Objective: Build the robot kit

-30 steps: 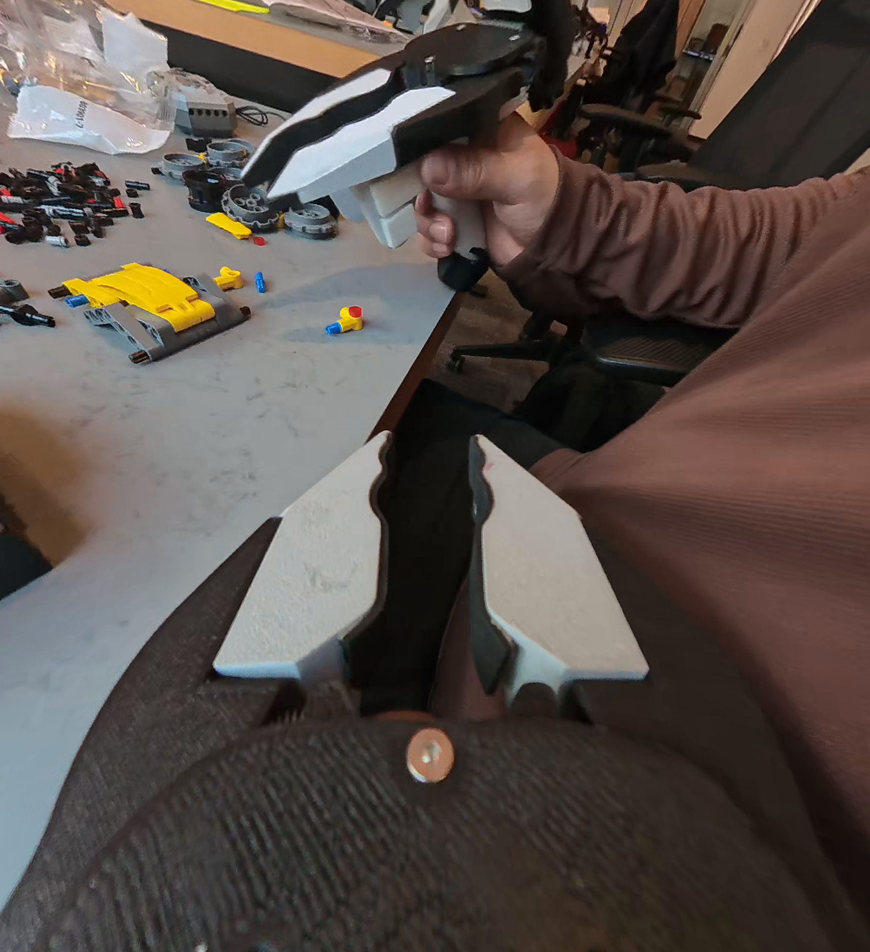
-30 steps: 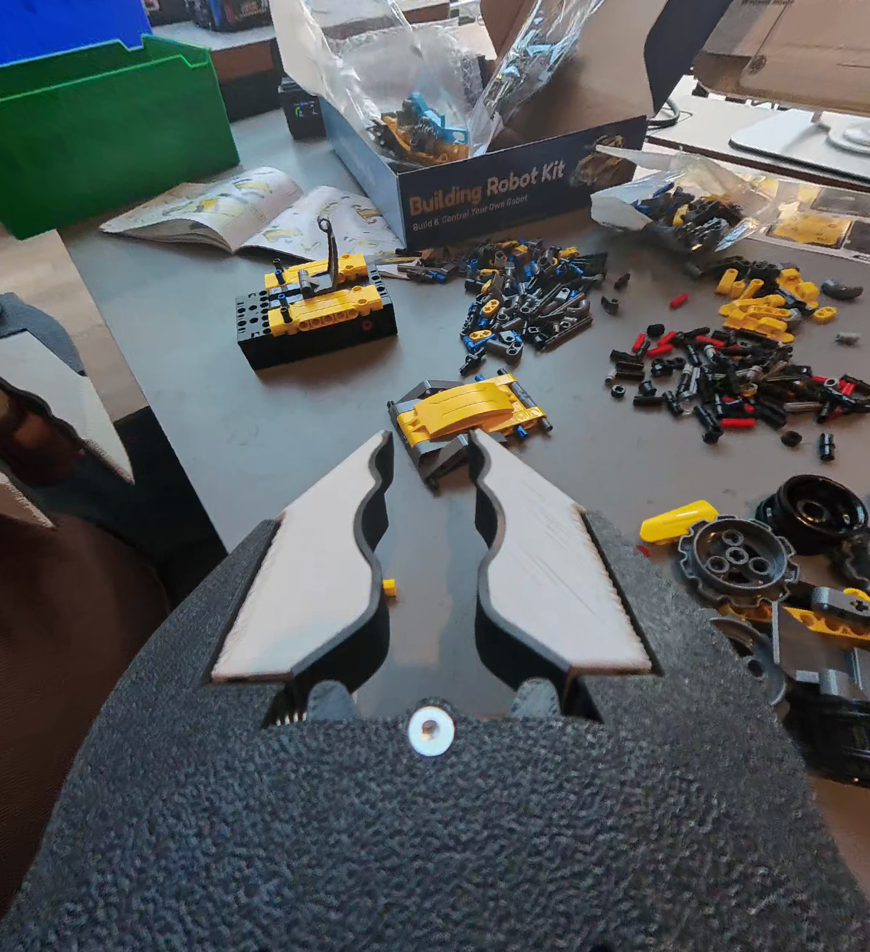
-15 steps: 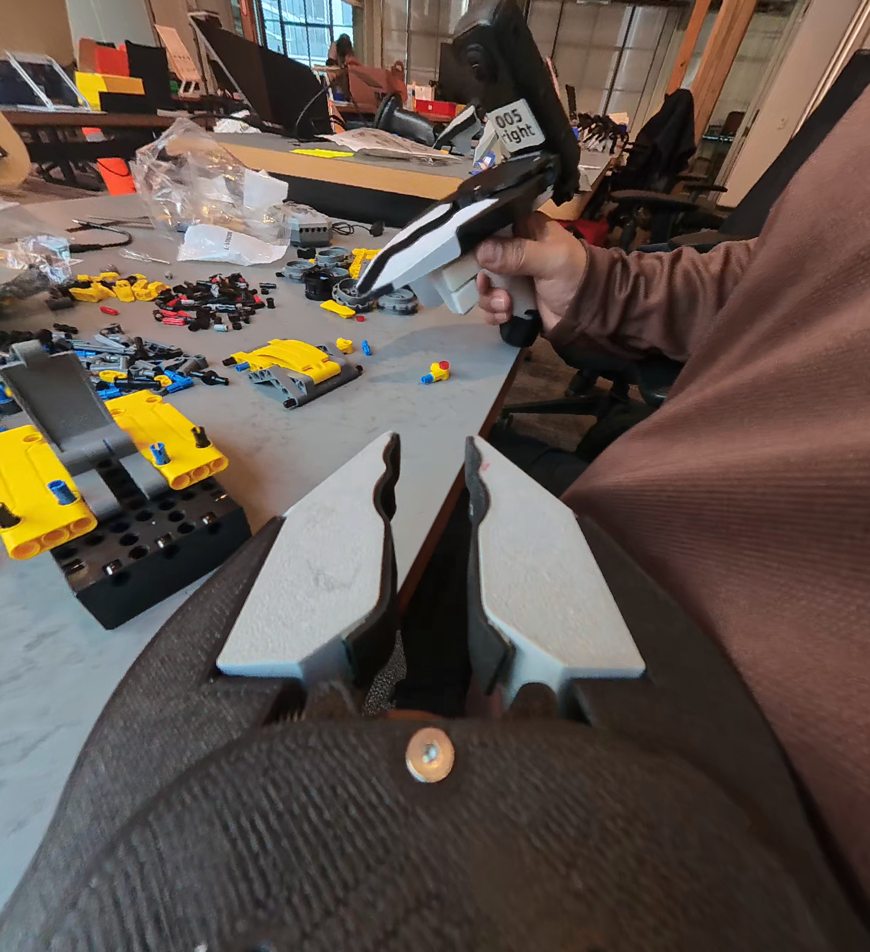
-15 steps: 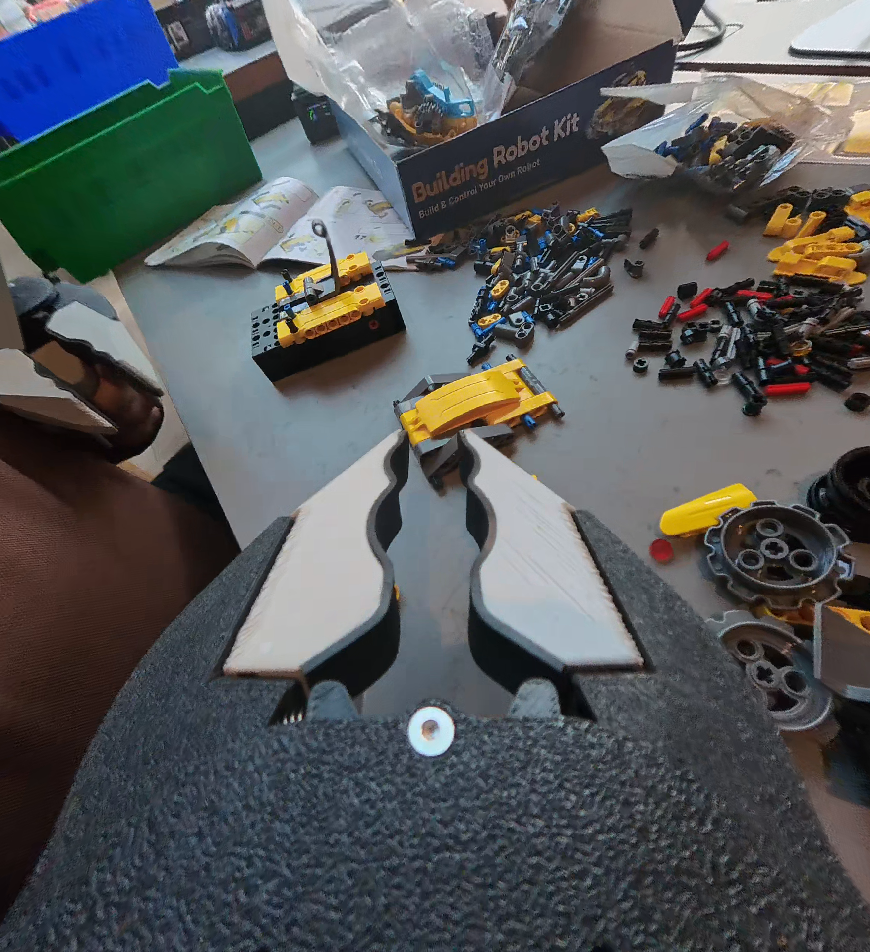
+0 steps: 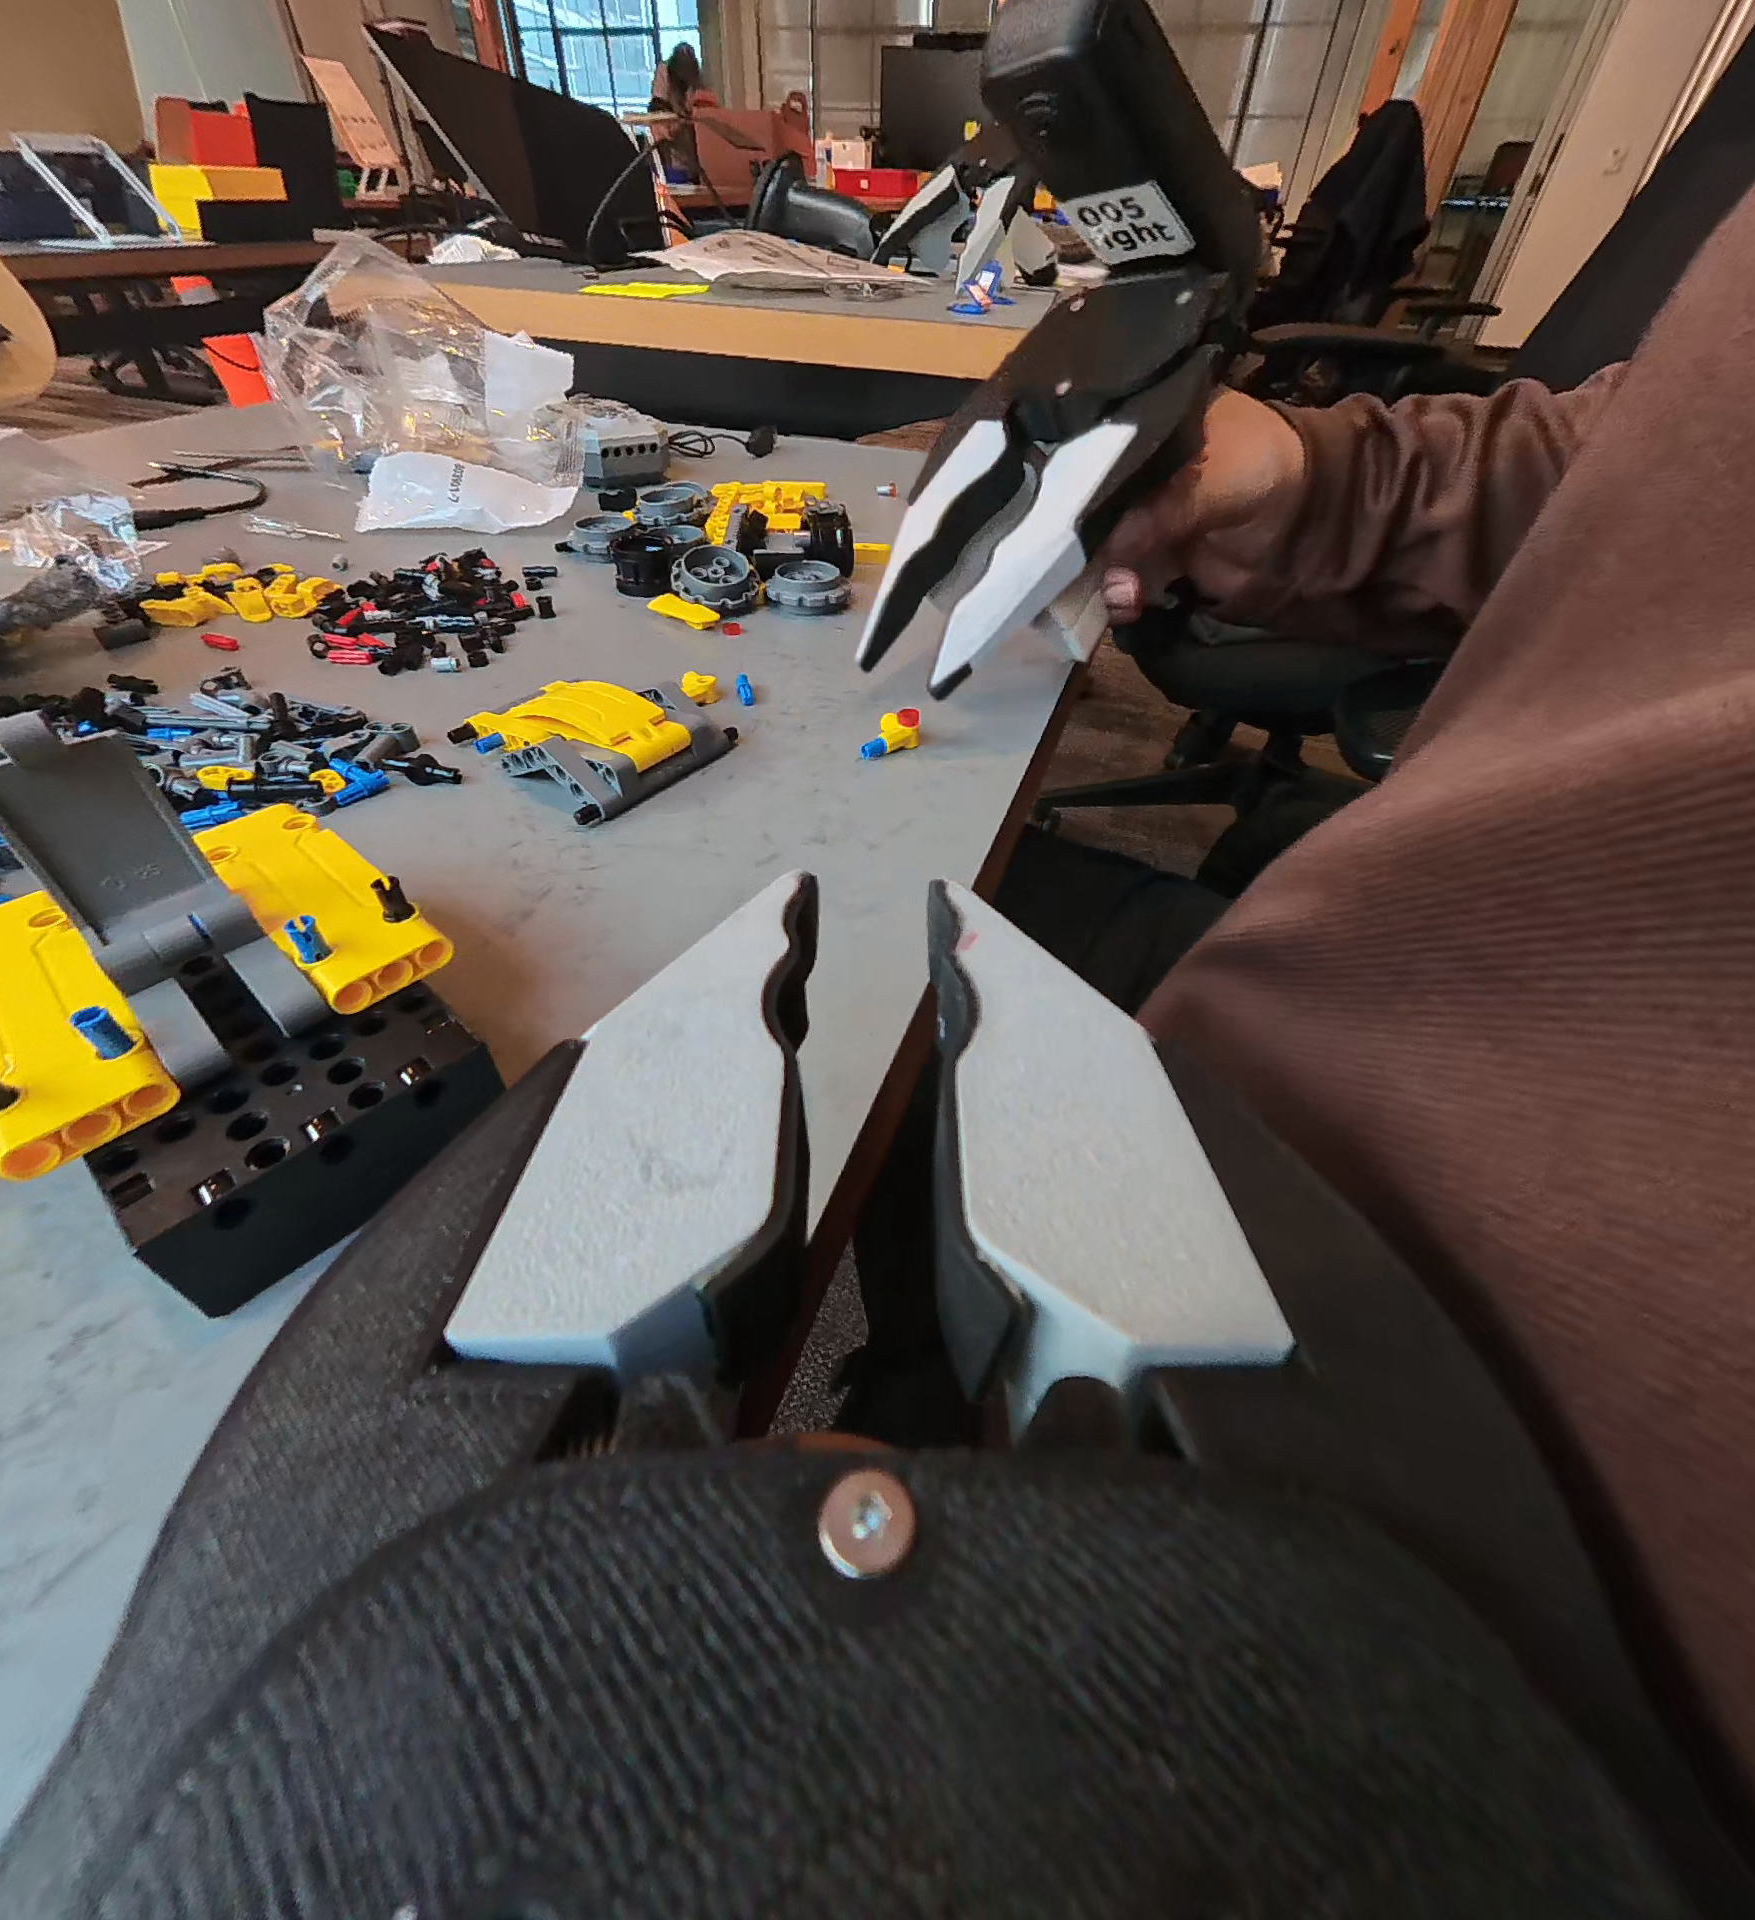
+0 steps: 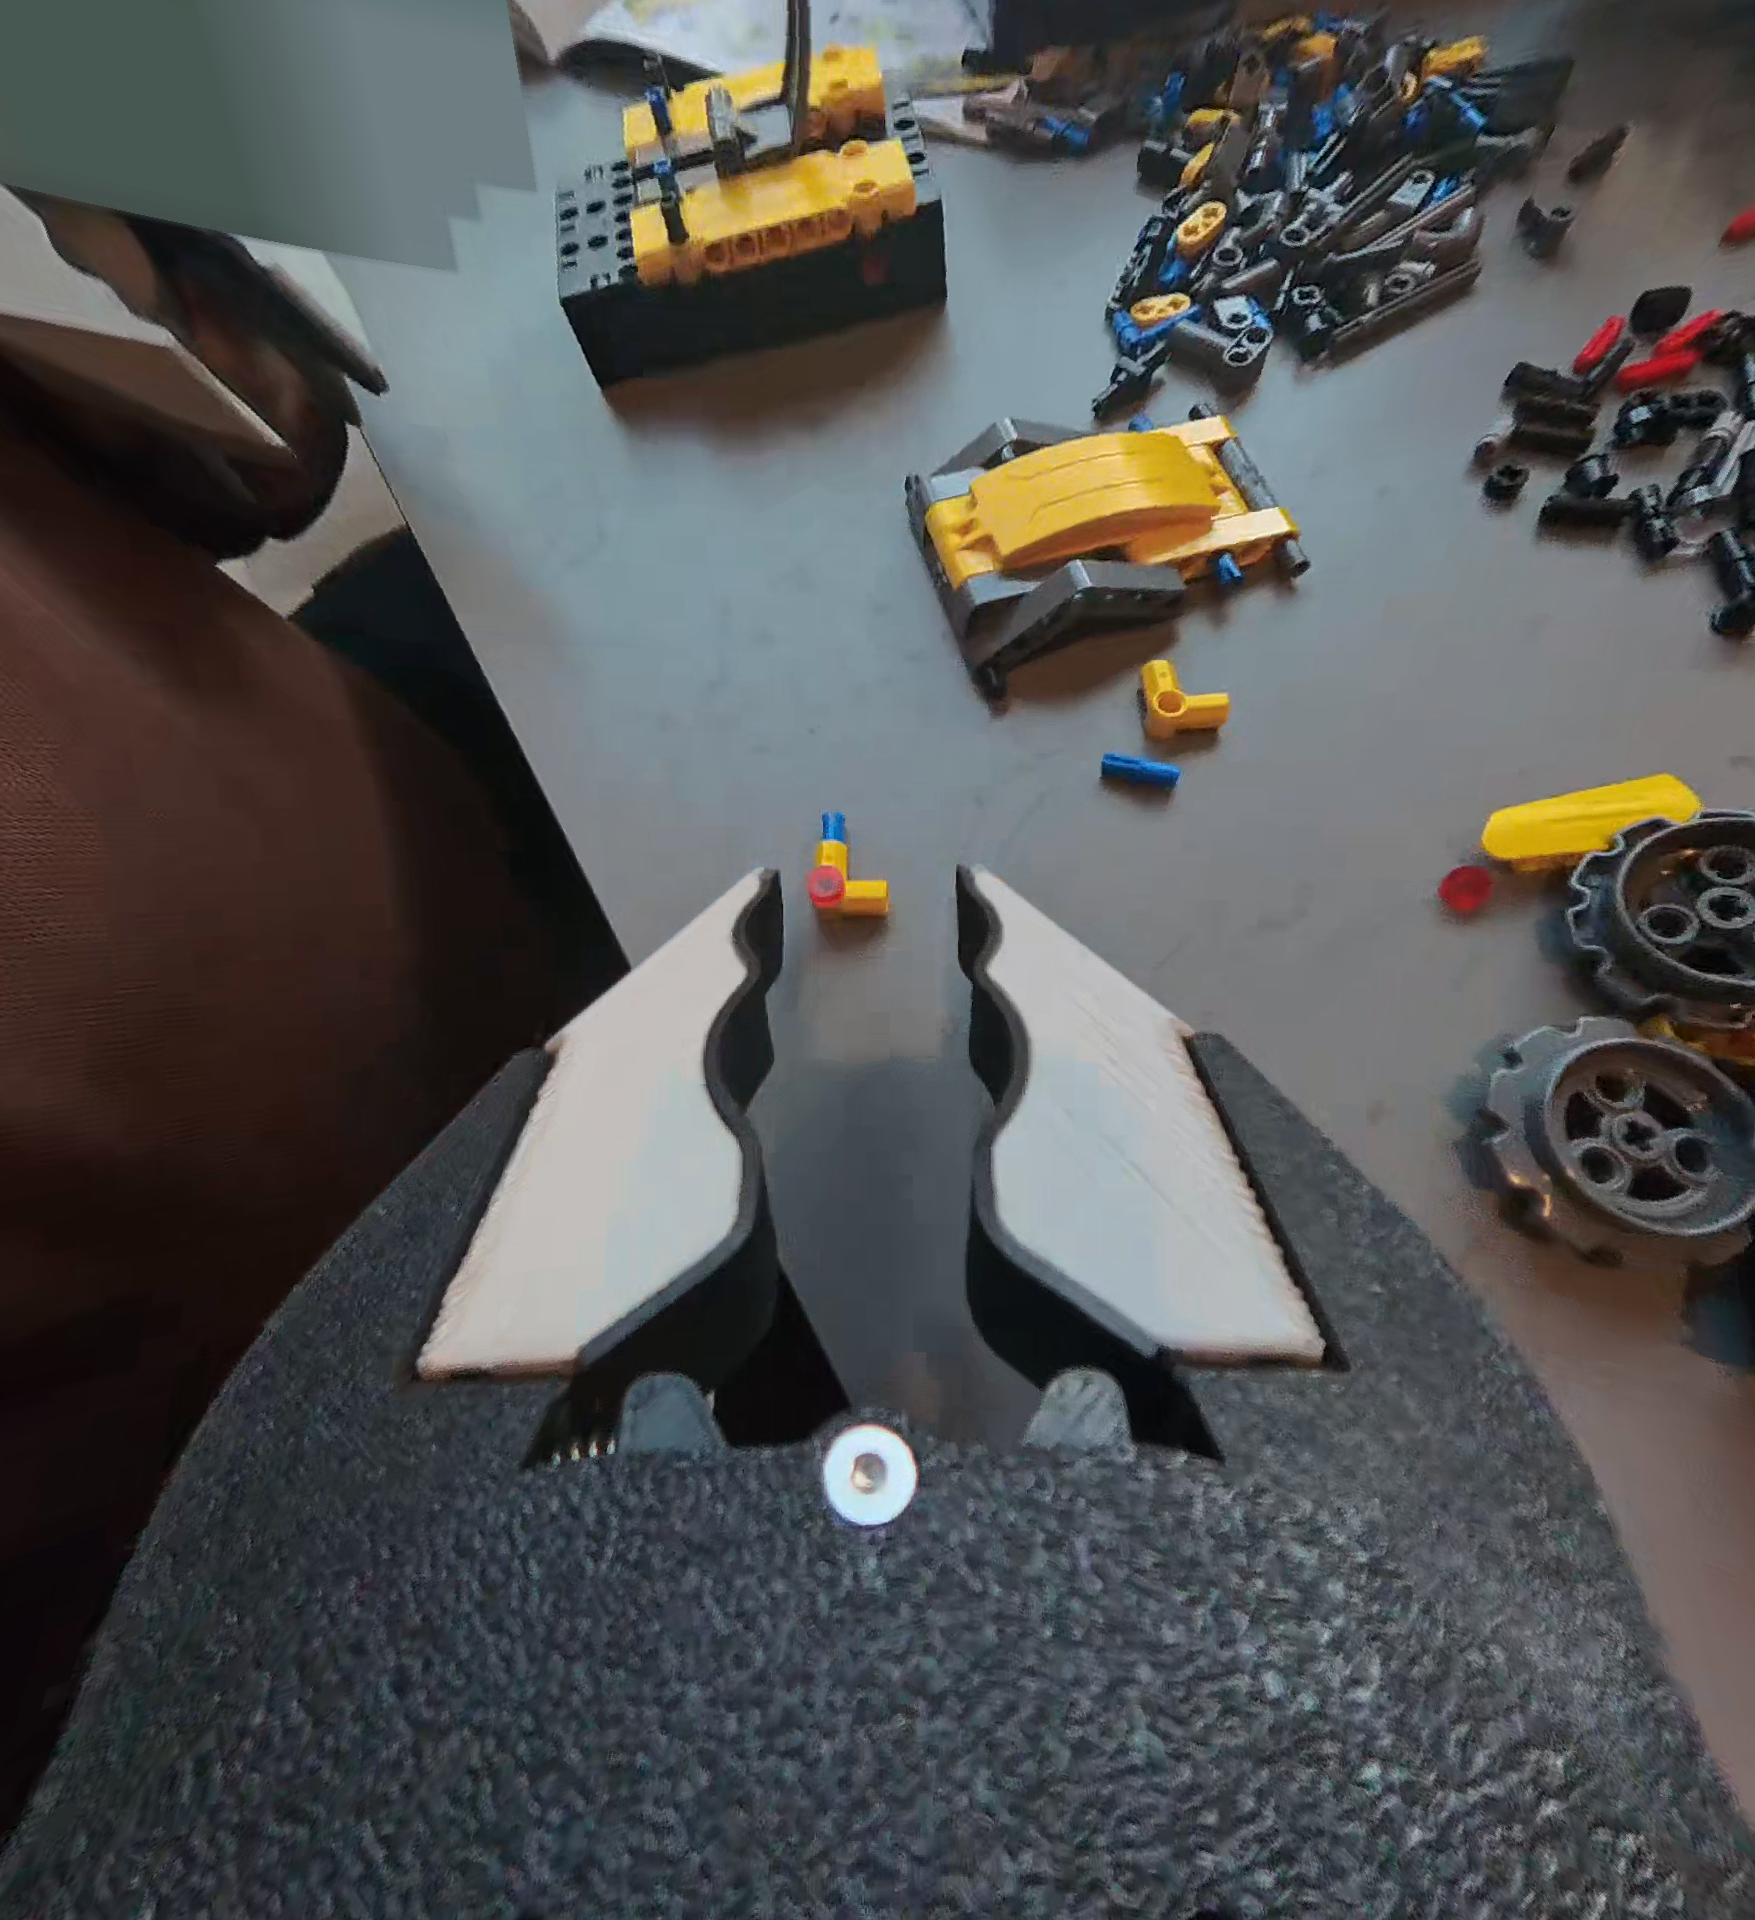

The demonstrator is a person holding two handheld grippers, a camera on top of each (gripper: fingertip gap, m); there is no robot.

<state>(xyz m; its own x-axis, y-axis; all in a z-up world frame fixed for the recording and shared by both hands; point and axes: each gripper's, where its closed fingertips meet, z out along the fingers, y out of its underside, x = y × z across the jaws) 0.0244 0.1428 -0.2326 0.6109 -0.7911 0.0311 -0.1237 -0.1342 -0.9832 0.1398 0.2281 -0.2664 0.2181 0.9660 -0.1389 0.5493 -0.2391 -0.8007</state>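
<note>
Grey table [image 6: 707, 644] is spreading under loose building parts | yellow-and-grey panel assembly [image 6: 1091, 520] is lying well ahead | my right gripper [image 6: 868, 894] is hanging part-open, empty, over small yellow elbow piece [image 6: 845, 883]: probably light, rigid, slippery, best pinched across its yellow arm | my left gripper [image 5: 868, 914] is idling slightly open, empty, at table edge.

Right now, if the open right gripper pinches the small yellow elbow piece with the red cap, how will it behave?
The yellow elbow piece looks like hard plastic, probably stiff and very light. Its bent shape lies flat on the table, so rolling seems unlikely. Being tiny and smooth, it may slip or twist between the right gripper fingers.
</note>
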